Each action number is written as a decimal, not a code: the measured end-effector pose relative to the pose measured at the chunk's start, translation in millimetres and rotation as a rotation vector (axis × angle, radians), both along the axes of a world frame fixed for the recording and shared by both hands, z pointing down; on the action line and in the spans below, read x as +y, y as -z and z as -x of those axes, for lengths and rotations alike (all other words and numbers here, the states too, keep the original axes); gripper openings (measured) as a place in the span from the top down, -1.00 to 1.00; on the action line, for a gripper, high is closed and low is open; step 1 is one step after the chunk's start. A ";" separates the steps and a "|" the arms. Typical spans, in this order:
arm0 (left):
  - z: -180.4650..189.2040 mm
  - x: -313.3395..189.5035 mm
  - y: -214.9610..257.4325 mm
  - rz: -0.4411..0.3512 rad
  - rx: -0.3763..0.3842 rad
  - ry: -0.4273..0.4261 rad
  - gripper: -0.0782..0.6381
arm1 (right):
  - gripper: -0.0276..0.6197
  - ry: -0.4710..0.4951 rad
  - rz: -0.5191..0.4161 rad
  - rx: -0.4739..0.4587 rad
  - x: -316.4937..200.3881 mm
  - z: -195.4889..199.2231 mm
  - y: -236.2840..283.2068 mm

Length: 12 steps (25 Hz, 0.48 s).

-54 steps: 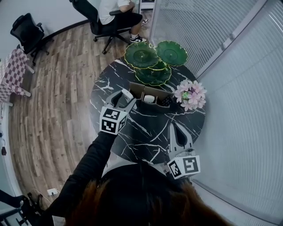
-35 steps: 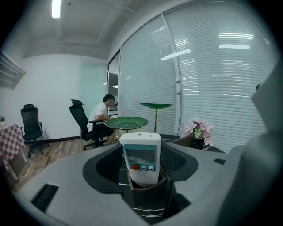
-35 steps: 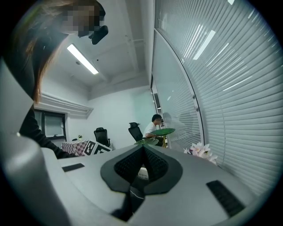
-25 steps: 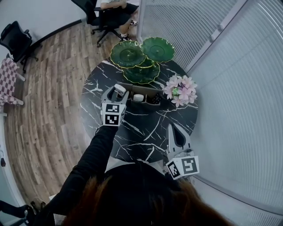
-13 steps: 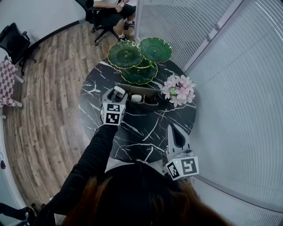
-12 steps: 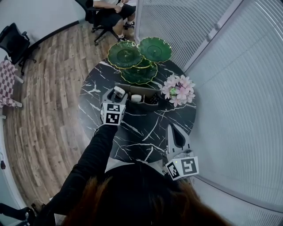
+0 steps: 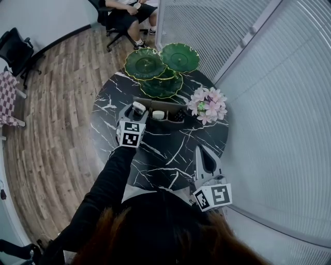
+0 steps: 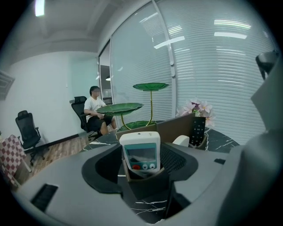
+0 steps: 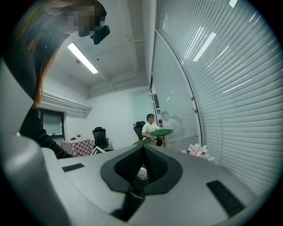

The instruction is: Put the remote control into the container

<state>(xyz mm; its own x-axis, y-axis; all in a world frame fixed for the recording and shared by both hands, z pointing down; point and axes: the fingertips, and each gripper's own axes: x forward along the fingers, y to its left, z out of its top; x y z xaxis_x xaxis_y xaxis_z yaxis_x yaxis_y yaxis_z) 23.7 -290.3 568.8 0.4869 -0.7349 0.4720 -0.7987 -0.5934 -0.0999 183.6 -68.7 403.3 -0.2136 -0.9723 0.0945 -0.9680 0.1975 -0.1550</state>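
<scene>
Head view w/ both gripper views. L gripper: jaws wide, pads against the sides of the white remote, which stands nearly upright between them, screen and buttons facing the camera. Remote's lower end sits inside the brown walls of the left-end compartment of the container; upper part sticks out above the rim. Container lies on the far half of the round black marble table; other compartments hold a black remote and a white item, type unclear. R gripper: jaws closed tight, nothing between them, held about level over the table's near right edge, well apart from the container. Pink flowers just beside the container's right end; green leaf dishes behind it. Bkgd: seated person on an office chair, wood floor, blinds at right.
</scene>
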 end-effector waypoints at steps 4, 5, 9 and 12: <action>-1.6 2.5 13.6 -0.057 -0.002 -0.034 0.03 | 0.87 0.008 -0.001 0.000 -1.1 2.3 -0.5; -1.8 2.2 18.7 -0.071 0.011 -0.036 0.03 | 0.87 0.010 -0.001 0.001 -1.4 3.2 -0.4; -4.1 -1.1 41.6 -0.117 0.055 -0.046 0.03 | 0.87 0.018 -0.004 0.000 -2.1 6.8 0.5; -2.4 -1.8 60.1 -0.151 0.084 -0.039 0.20 | 0.87 0.024 -0.005 -0.001 -2.1 9.5 1.2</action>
